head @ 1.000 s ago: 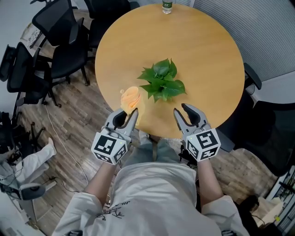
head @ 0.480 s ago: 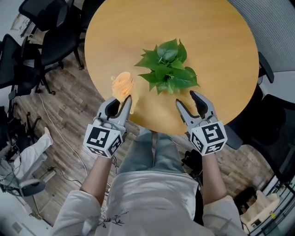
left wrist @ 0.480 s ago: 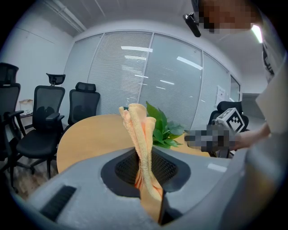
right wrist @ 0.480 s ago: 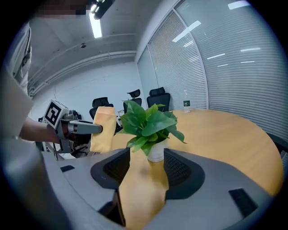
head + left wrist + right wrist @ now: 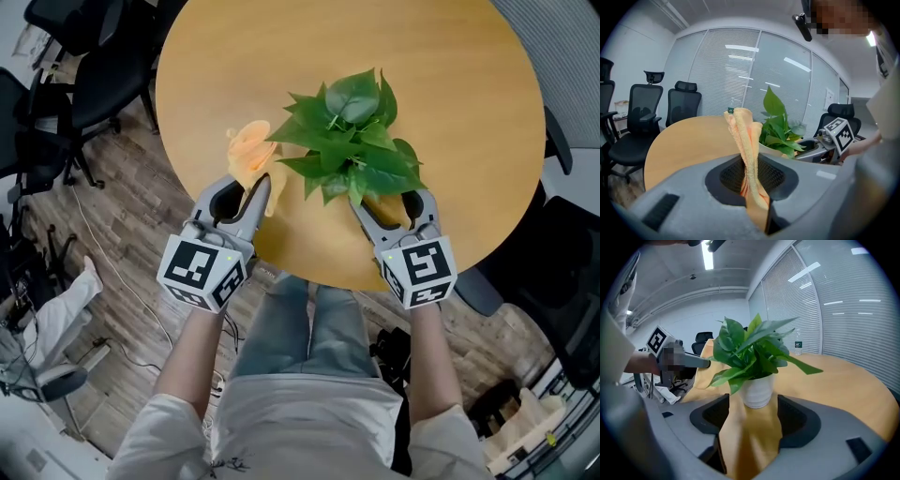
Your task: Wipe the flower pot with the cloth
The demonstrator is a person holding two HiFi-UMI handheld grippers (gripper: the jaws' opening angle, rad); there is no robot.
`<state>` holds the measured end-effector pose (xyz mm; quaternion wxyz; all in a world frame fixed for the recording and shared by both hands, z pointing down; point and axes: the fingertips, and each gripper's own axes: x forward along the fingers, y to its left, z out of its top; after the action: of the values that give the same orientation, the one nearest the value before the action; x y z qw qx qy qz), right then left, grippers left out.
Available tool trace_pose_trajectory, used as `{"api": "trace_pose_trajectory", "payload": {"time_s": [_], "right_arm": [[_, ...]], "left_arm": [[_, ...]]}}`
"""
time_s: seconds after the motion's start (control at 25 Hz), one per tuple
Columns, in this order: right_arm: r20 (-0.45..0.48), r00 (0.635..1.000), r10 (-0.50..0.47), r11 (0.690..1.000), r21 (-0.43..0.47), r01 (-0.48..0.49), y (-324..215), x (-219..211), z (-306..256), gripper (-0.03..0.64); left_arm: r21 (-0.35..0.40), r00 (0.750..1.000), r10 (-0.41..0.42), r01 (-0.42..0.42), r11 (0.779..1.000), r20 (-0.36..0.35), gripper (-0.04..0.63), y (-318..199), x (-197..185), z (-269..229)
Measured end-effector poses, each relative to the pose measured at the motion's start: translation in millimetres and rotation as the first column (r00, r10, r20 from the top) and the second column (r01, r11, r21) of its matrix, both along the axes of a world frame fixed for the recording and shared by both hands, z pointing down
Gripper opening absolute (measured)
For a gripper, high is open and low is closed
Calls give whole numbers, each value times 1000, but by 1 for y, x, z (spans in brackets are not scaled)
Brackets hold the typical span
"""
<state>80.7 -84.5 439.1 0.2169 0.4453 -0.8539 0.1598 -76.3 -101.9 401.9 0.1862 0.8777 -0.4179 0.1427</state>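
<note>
So far, only the preparation is done, in my judgement. The left gripper (image 5: 251, 192) has its fingers clenched on the orange terry cloth (image 5: 249, 155), which stands up out of them as a folded strip. The cloth is near the leaves of the green leafy plant (image 5: 352, 131) but, as far as I can see, it does not touch the white ribbed flower pot (image 5: 757, 389).

The pot stands on the round wooden worktop (image 5: 450, 103), toward the near edge, and in the head view the leaves hide it. The right gripper (image 5: 389, 208) is released: its fingers have just been opening and now stand wide apart. The pot sits at the mouth of the gap, and neither pad seems to press on it. The wiping itself is not yet begun. It seems that what is left is to steady the pot, to bring the cloth to its wall and to rub around it.

Compared with the earlier frames, both grippers are now further over the worktop. The right fingers, which were short of the plant, now reach under its leaves, and the cloth is closer beside the foliage.
</note>
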Motion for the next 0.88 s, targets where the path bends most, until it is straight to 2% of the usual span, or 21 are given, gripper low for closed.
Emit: {"api": "trace_pose_trajectory", "payload": {"time_s": [0.2,0.56,0.72,0.88], "right_arm": [[-19,1000,3,1000,22,-2,-20,-4,11,290],[-22,1000,0,999,36,1,-32,-13,18,296],[-16,1000,9,999,39,-9,-34,-15,22,296],[-3,1000,26,999,46,-26,-37,-19,22,295]], "left_arm": [[-34,999,46,-46,998,1,66,-22,13,11],[-103,989,135,-129,986,56,66,-52,34,26],[-97,983,167,-159,983,77,66,-56,46,32],[-86,980,190,-184,979,62,66,-54,53,38]]}}
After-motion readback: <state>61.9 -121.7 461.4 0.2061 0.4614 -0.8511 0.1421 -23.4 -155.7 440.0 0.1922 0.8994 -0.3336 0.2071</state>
